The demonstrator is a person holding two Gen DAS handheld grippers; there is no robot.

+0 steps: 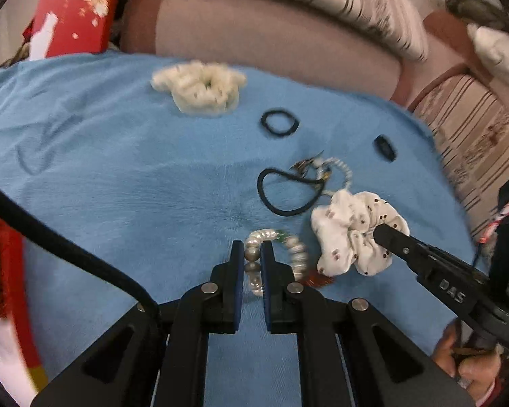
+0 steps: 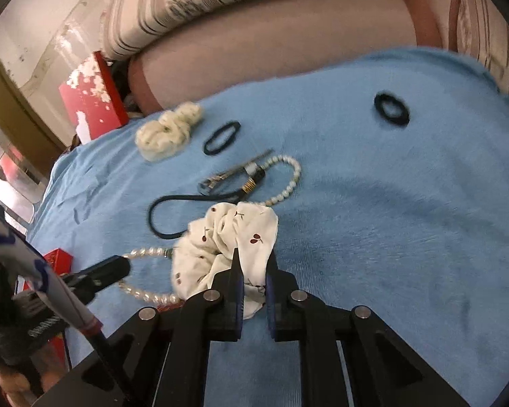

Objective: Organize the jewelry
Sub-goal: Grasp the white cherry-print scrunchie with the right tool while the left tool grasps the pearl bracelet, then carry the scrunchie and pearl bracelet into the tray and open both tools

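My left gripper (image 1: 252,249) is shut on a pearl bracelet (image 1: 288,254) that lies on the blue cloth (image 1: 118,186); the bracelet also shows in the right wrist view (image 2: 142,271). My right gripper (image 2: 253,264) is shut on a white cherry-print scrunchie (image 2: 227,240), seen in the left wrist view (image 1: 349,234) just right of the bracelet. A second pearl bracelet (image 2: 288,183), a metal clip (image 2: 234,173) and a black hair tie (image 2: 186,210) lie just beyond.
A cream fluffy scrunchie (image 1: 200,88), a black hair tie (image 1: 280,122) and a small thick black tie (image 2: 392,108) lie farther back on the cloth. A red box (image 1: 74,10) stands at the back left. A sofa (image 1: 271,34) runs behind.
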